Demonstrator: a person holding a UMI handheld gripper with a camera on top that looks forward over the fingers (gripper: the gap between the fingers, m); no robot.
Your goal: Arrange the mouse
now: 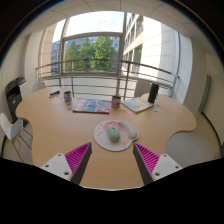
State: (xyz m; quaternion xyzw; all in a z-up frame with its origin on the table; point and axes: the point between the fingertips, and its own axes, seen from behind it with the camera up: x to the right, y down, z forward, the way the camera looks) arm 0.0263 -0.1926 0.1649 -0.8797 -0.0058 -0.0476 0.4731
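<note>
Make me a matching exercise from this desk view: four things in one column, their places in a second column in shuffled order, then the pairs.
Things:
1. mouse
2. round mat
3. colourful book
4. chair

Places:
A. beside the table's edge, off to one side
B. far side of the table, near the railing
C. on the round mat, just ahead of the open jaws
D. flat on the table, under the mouse

Pairs: 1-C, 2-D, 3-B, 4-A

I had one view only, riding on the gripper (111, 160) and looking forward along its fingers, tilted slightly down over the bench (60, 125). It sat well back, with the far railing (100, 68) and windows (90, 45) at twelve o'clock.
</note>
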